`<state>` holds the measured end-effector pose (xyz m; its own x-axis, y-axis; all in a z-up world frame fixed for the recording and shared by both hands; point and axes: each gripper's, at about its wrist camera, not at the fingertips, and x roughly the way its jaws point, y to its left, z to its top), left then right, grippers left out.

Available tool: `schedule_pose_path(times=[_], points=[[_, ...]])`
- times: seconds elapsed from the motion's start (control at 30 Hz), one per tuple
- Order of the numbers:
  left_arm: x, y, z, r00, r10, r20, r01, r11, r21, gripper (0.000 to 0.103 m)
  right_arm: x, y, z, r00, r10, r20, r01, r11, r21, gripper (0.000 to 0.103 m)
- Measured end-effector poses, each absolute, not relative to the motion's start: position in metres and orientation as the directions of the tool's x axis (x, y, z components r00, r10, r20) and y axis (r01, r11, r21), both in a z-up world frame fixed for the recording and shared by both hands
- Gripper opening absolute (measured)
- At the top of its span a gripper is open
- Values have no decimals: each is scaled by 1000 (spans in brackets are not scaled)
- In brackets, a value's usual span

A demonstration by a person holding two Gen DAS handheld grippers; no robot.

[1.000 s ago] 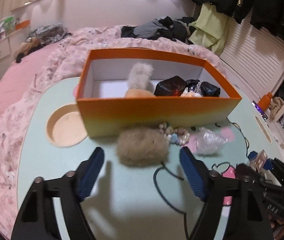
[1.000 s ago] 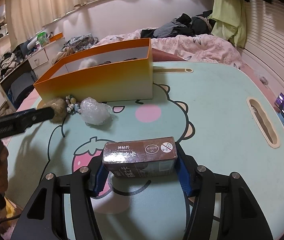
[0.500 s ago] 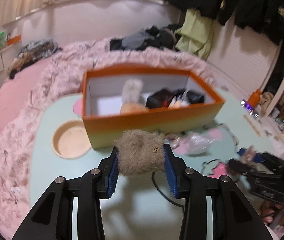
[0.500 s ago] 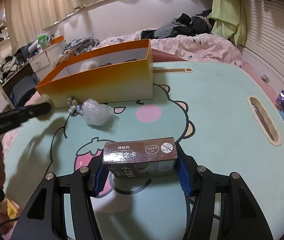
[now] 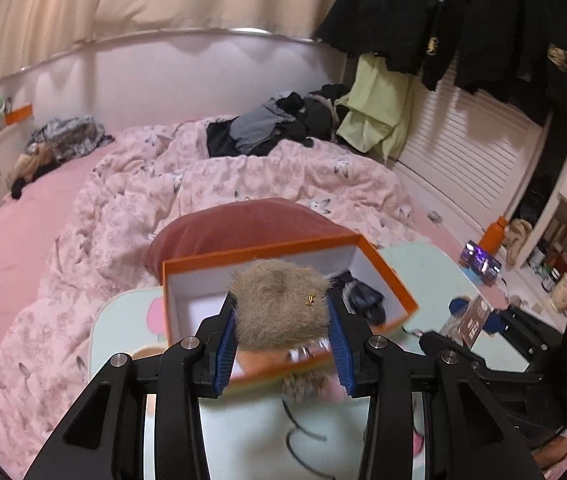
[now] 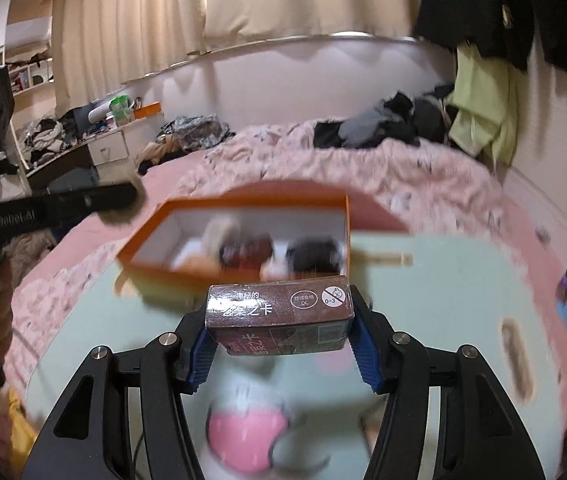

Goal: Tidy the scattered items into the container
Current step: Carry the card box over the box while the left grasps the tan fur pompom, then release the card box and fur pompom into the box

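Fur, card and cloth over a smooth printed tabletop.
Shaggy tan fur on the pom (image 5: 279, 304), with a small glossy gold charm; ribbed blue pads (image 5: 225, 354) on matt black plastic fingers, silver metal pins. Glossy brown printed card on the pack (image 6: 279, 314). Matt orange card outside the box (image 5: 387, 276), plain white inside. Smooth mint table (image 6: 443, 280); crumpled pink floral cloth on the quilt (image 5: 123, 216).

Left gripper (image 5: 281, 330), right gripper (image 6: 279, 334): jaws clamped, loaded.

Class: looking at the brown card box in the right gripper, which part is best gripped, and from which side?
Grip the card box across its two short ends, coming in from its long side. The flat, parallel ends sit squarely against the right gripper pads, as shown.
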<state>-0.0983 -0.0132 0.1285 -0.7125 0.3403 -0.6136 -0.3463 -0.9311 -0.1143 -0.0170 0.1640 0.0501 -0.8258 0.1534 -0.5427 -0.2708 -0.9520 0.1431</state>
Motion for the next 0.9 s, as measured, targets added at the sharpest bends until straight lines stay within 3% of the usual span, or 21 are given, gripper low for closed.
schedule_pose_path(times=[0.37,0.47,0.53,0.57,0.63,0.9], points=[[-156,6,84,-696,189,-692,-232,-972,-33,41,-116,204,44,-734,189,-652,-367,-919,147,59],[-161,3,74,-679,192,-709,-210,-976,-63,51,-125,203,34,-715,163,-680,-368,-915,167,59],[-159,0,72,-696,151,-702,-164,-985,-50,74,-124,202,34,-715,175,-676,-381,-909,168,61],[-156,-3,73,-710,125,-693,-137,-990,-38,77,-120,202,35,-725,184,-664,-388,-906,172,68],[-151,-8,76,-735,112,-668,-124,-992,-30,82,-110,200,40,-757,205,-621,-393,-902,181,82],[-111,-17,90,-759,172,-628,-160,-984,-76,91,-72,178,57,-813,244,-529,-361,-923,129,83]])
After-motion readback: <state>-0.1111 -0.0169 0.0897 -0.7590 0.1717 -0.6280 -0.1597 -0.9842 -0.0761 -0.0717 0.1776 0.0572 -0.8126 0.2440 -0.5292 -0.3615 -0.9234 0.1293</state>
